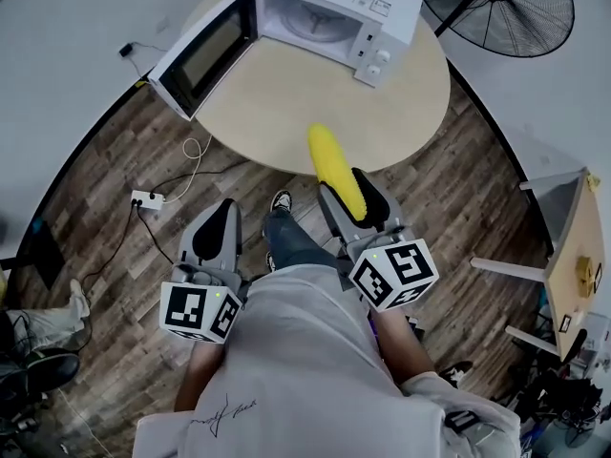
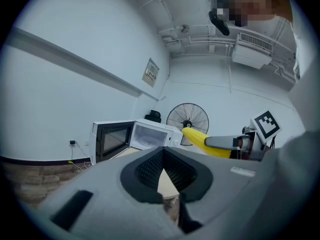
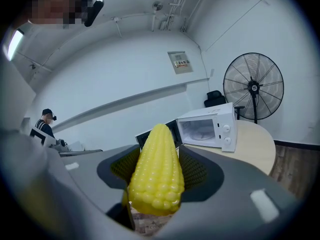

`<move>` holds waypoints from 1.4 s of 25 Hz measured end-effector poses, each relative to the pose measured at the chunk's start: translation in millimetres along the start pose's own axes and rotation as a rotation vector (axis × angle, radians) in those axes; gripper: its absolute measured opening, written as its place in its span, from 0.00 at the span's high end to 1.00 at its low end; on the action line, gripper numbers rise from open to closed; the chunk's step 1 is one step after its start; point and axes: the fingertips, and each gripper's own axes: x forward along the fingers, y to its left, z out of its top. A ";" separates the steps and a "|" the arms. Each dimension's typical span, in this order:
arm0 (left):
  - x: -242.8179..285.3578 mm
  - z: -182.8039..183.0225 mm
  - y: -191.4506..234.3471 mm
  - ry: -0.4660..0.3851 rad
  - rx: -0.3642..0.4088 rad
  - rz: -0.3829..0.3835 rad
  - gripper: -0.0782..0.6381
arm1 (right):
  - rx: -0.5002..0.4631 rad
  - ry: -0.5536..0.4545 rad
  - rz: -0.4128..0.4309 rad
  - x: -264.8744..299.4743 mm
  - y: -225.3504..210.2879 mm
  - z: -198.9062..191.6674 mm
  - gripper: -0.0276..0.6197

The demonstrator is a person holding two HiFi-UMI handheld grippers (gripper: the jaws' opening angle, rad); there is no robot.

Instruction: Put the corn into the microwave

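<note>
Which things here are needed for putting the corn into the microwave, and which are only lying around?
Needed for the job:
- corn, gripped in the right gripper
- microwave, its door open
- round table under it

Only lying around:
- floor fan
- power strip on the floor
- small table at the right
- left gripper, holding nothing

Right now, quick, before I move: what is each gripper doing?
Left gripper: closed, nothing between its jaws.
Right gripper: closed on the corn cob.
</note>
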 end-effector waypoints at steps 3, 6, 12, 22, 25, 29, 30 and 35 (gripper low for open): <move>13.4 2.5 8.0 0.009 0.002 -0.015 0.91 | 0.007 -0.002 -0.006 16.3 -6.9 2.1 0.56; 29.0 8.6 14.2 0.014 0.005 -0.042 0.91 | 0.017 -0.009 -0.011 32.8 -12.8 6.3 0.56; 68.5 23.1 31.6 0.040 0.027 -0.081 0.91 | 0.040 -0.013 -0.029 69.2 -27.0 17.2 0.56; 142.3 50.6 55.2 0.058 0.039 -0.129 0.91 | 0.066 -0.025 -0.060 127.9 -64.2 45.2 0.56; 162.0 56.4 58.0 0.065 0.043 -0.144 0.91 | 0.081 -0.031 -0.068 140.9 -76.8 50.5 0.56; 188.8 62.7 60.7 0.074 0.051 -0.159 0.91 | 0.102 -0.036 -0.083 155.6 -96.8 52.5 0.56; 195.6 63.9 60.9 0.077 0.054 -0.164 0.91 | 0.106 -0.036 -0.088 159.3 -102.1 53.2 0.56; 224.9 67.2 57.8 0.095 0.078 -0.192 0.91 | 0.124 -0.045 -0.105 174.3 -124.8 53.7 0.56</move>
